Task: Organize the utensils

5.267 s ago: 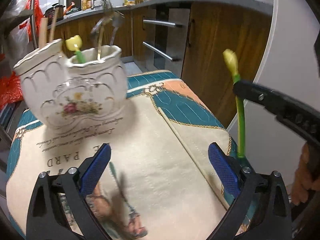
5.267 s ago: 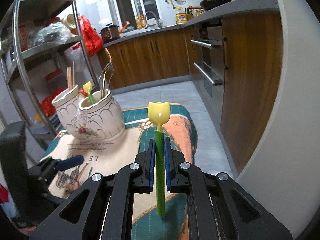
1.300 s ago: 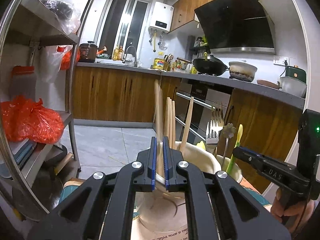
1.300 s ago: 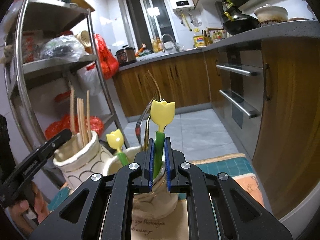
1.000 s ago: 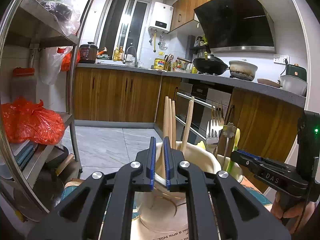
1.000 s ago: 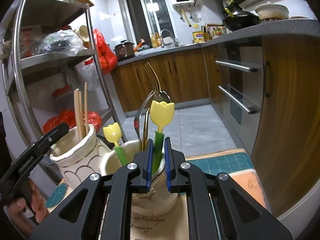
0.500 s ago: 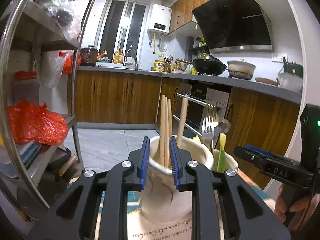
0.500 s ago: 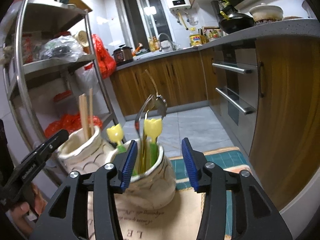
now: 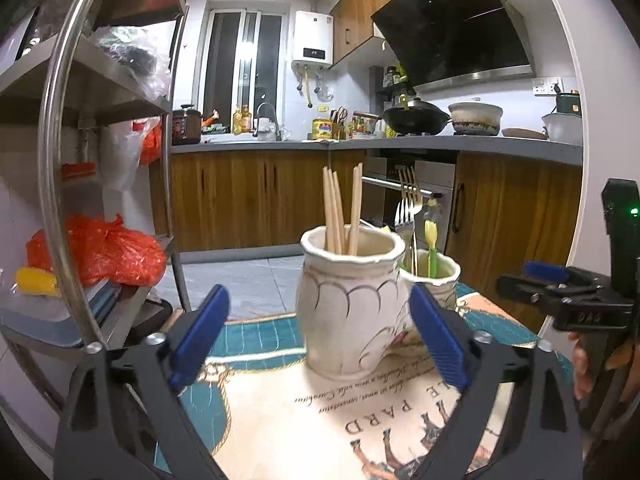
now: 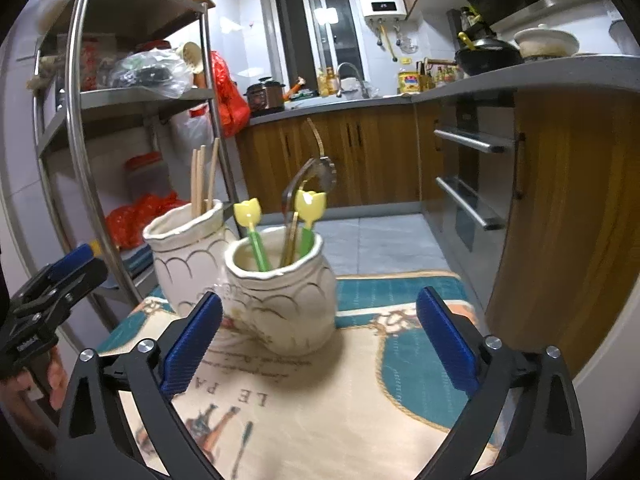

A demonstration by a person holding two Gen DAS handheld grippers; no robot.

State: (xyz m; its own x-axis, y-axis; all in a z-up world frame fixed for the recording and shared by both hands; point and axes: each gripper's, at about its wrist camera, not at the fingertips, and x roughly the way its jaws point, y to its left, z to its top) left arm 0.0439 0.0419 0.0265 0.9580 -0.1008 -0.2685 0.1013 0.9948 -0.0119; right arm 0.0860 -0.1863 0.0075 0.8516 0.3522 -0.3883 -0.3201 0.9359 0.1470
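Two joined white ceramic holders stand on a printed mat. The left holder (image 9: 348,304) (image 10: 188,256) has several wooden chopsticks (image 9: 340,208) (image 10: 202,176). The right holder (image 10: 280,288) (image 9: 434,280) has two yellow tulip-topped green spoons (image 10: 308,216) (image 10: 250,224) and metal forks (image 9: 406,208). My left gripper (image 9: 320,340) is open and empty, just in front of the chopstick holder. My right gripper (image 10: 320,336) is open and empty, in front of the spoon holder.
The mat (image 10: 320,408) covers a small table. A steel shelf rack (image 10: 84,140) with bags stands close on the left. Wooden cabinets and an oven front (image 10: 472,184) lie to the right, with tiled floor (image 10: 380,240) behind the table.
Both grippers let go and opened wide, then drew back from the holders. The chopstick now stands in the left holder and the tulip spoon in the right holder.
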